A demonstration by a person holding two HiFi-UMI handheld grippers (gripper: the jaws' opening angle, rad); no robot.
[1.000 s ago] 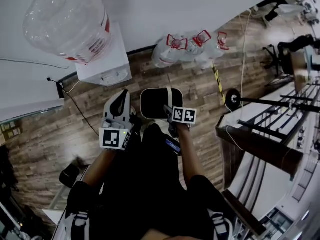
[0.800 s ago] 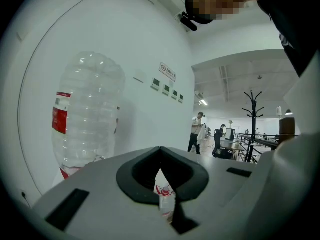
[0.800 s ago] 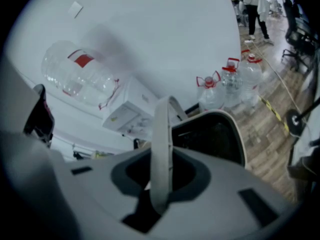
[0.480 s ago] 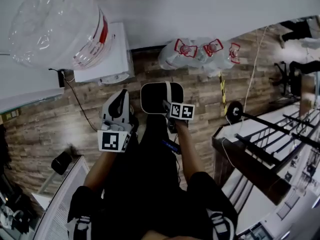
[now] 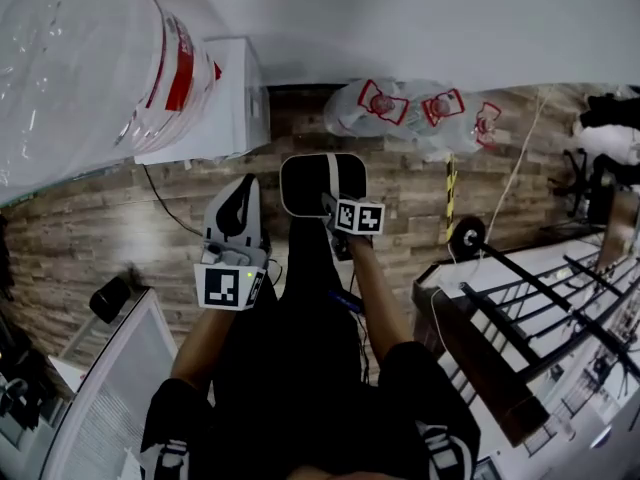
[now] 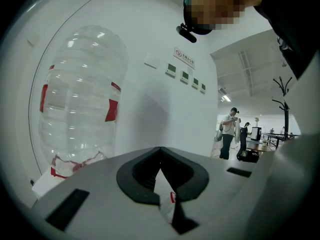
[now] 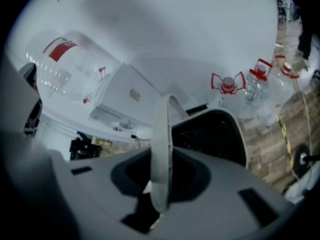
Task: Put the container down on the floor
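The container (image 5: 320,182), a black bin with a white rim, hangs over the wood floor (image 5: 100,228) in front of the person's legs. My right gripper (image 5: 332,206) is shut on its thin white handle (image 7: 161,149), which runs up between the jaws in the right gripper view, with the bin's dark mouth (image 7: 210,134) just beyond. My left gripper (image 5: 241,200) is to the left of the container, apart from it, and holds nothing. In the left gripper view its jaws (image 6: 160,151) meet at the tips and point up at a wall.
A large clear water bottle (image 5: 80,68) sits on a white dispenser (image 5: 215,98) against the wall at the left. Several empty jugs with red handles (image 5: 420,113) lie on the floor ahead. A black-framed rack (image 5: 530,308) and a wheel (image 5: 465,236) stand to the right. Two people (image 6: 230,131) stand far off.
The head view has swung, so the water bottle looms larger at the upper left. Both grippers and the held container keep nearly the same place in front of the legs.
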